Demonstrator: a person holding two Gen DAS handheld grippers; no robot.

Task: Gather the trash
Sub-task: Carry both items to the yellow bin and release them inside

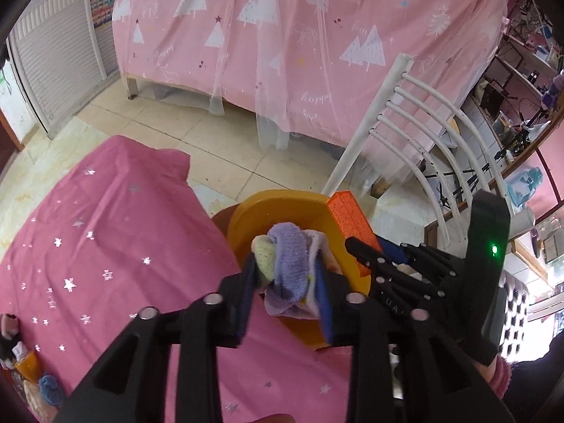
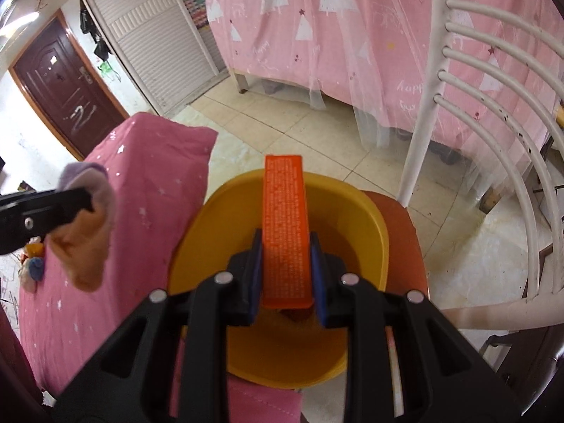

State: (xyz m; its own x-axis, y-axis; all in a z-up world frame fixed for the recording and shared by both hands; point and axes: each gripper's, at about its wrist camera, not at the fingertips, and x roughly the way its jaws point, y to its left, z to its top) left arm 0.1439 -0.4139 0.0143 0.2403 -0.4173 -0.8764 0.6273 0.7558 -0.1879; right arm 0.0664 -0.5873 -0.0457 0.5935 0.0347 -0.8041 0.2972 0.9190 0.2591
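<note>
1. A crumpled bundle of soft terry cloth in lilac, pale green and peach (image 1: 287, 264) is sitting between the blue pads of the left gripper (image 1: 285, 282), hanging over the rim of a round yellow-orange plastic basin (image 2: 370, 218). In the right wrist view the same bundle (image 2: 88, 232) is dangling beside the basin, above the pink cloth, not yet inside it.
2. The left gripper's pads are lying against both sides of the bundle, so it is pinching the cloth, though only loosely.
3. A flat orange rectangular packet printed with fine white text (image 2: 286, 232) is standing lengthwise between the blue pads of the right gripper (image 2: 286, 275) – the pads are pressing on its long edges, pinching it directly above the basin's hollow. From the left wrist view the packet (image 1: 352, 225) is showing at the basin's far right edge.
4. The basin is resting on the reddish-brown seat (image 2: 405, 218) of a white chair with a curved barred metal back (image 2: 493, 81).
5. A magenta cloth sprinkled with silver stars (image 1: 105, 229) is covering the surface just beside the basin – small items are lying at its far corner, too blurred to identify.
6. Beyond, across the beige tiled floor (image 1: 229, 134), a pink sheet patterned with white trees (image 1: 299, 35) is hanging down, with sheer netting in front of it.
</note>
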